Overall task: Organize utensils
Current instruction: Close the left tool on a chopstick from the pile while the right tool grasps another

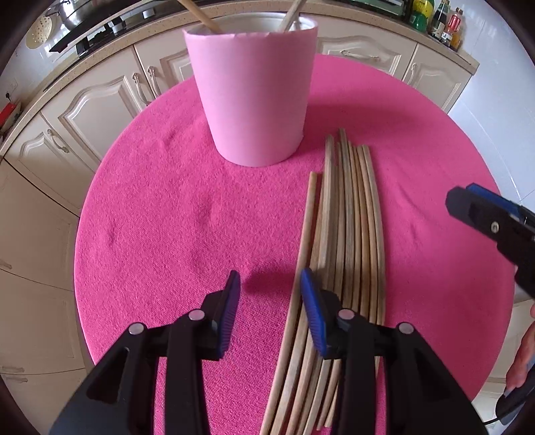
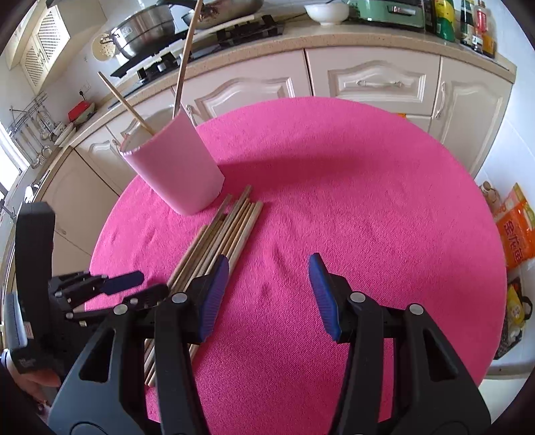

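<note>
Both grippers released, empty. Left gripper (image 1: 270,284) straddles outermost chopstick (image 1: 302,254) w/ pink cup (image 1: 252,90) at 12. Risk: pad snags neighbours, bundle scatters.

An orange bag (image 2: 515,231) is standing on the floor at the far right of the right wrist view, showing large white Chinese characters, of which "金龙鱼" seems readable. Labels on the bottles (image 2: 474,23) on the far bench are showing print too small to read.
</note>
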A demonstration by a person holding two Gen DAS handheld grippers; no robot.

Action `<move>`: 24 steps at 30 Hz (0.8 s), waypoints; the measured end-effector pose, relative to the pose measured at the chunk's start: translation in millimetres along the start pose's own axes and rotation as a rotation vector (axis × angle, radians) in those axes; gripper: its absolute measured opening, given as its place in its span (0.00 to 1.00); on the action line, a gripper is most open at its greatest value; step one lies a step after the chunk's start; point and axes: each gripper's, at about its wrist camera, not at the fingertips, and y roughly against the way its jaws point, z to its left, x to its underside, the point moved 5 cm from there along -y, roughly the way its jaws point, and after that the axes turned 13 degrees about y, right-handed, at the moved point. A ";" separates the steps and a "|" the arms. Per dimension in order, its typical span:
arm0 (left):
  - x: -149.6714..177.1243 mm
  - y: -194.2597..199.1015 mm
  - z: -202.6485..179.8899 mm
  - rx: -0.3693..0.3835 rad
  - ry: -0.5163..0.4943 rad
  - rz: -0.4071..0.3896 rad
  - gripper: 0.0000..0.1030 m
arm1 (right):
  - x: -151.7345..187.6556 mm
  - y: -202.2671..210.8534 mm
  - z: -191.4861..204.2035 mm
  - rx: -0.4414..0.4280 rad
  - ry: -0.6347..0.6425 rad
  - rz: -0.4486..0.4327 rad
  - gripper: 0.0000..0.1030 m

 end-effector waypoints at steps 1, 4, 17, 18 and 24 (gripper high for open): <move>-1.4 -1.3 -1.7 -0.009 -0.011 0.002 0.37 | 1.1 -1.3 0.8 0.000 0.002 0.008 0.48; -3.0 -7.2 -6.5 -0.025 -0.042 0.026 0.37 | 2.9 -6.0 2.4 -0.005 0.004 0.034 0.48; 2.3 -2.3 19.5 0.059 0.095 0.059 0.05 | 8.8 -40.2 26.3 -0.018 0.052 0.168 0.48; 3.6 -1.2 22.2 0.064 0.109 0.059 0.05 | 9.5 -43.3 28.6 -0.015 0.061 0.179 0.48; 10.1 0.8 36.1 0.073 0.159 0.060 0.05 | 10.8 -47.8 38.2 0.025 0.119 0.198 0.48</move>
